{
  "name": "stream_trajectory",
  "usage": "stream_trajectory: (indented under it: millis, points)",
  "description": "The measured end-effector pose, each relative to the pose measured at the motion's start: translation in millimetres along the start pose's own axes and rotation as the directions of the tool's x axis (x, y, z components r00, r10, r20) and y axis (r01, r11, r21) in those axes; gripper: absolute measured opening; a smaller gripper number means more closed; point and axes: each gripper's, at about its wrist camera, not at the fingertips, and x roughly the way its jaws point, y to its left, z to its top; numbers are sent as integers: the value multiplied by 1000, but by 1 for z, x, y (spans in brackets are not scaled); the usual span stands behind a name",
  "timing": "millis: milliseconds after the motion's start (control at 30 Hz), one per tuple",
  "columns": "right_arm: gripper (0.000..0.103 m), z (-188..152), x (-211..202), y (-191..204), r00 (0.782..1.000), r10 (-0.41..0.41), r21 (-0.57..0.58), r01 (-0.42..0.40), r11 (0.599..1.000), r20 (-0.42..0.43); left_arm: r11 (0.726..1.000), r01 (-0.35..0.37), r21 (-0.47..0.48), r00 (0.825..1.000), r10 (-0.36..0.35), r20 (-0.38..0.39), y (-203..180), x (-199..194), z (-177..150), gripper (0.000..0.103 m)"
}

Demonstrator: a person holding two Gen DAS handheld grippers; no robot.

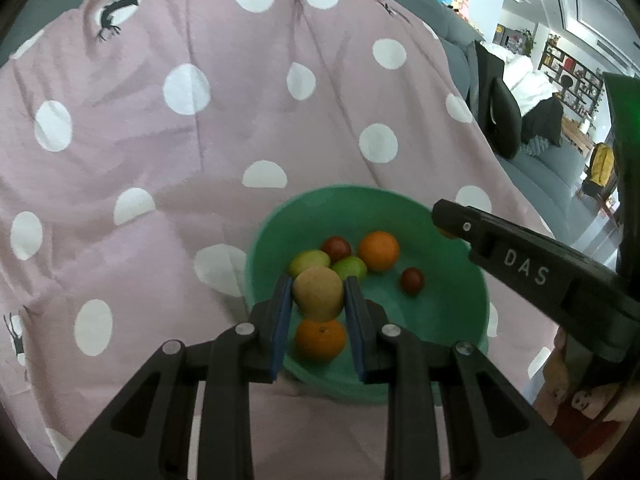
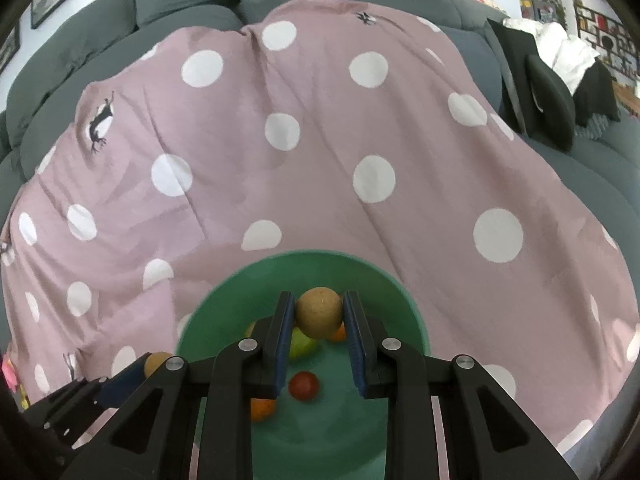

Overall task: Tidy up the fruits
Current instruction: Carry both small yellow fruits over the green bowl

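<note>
A green bowl sits on a pink polka-dot cloth and holds several fruits: two oranges, two dark red fruits and green ones. My left gripper is shut on a tan pear-like fruit above the bowl. My right gripper is shut on a round tan-brown fruit over the bowl. The right gripper's finger reaches in from the right in the left wrist view. The left gripper with its fruit shows at lower left in the right wrist view.
The pink cloth covers a grey sofa. Black and white clothing lies on the sofa at right. Shelves and furniture stand in the far room.
</note>
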Motion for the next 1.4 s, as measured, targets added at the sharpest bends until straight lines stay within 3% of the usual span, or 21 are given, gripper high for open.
stream_trajectory:
  millis: [667, 1400]
  points:
    - [27, -10, 31, -13, 988, -68, -26, 65, 998, -138, 1000, 22, 3, 992, -22, -125, -16, 36, -12, 26]
    - [27, -15, 45, -14, 976, -105, -47, 97, 994, -188, 1000, 21, 21, 985, -17, -172, -22, 51, -13, 26]
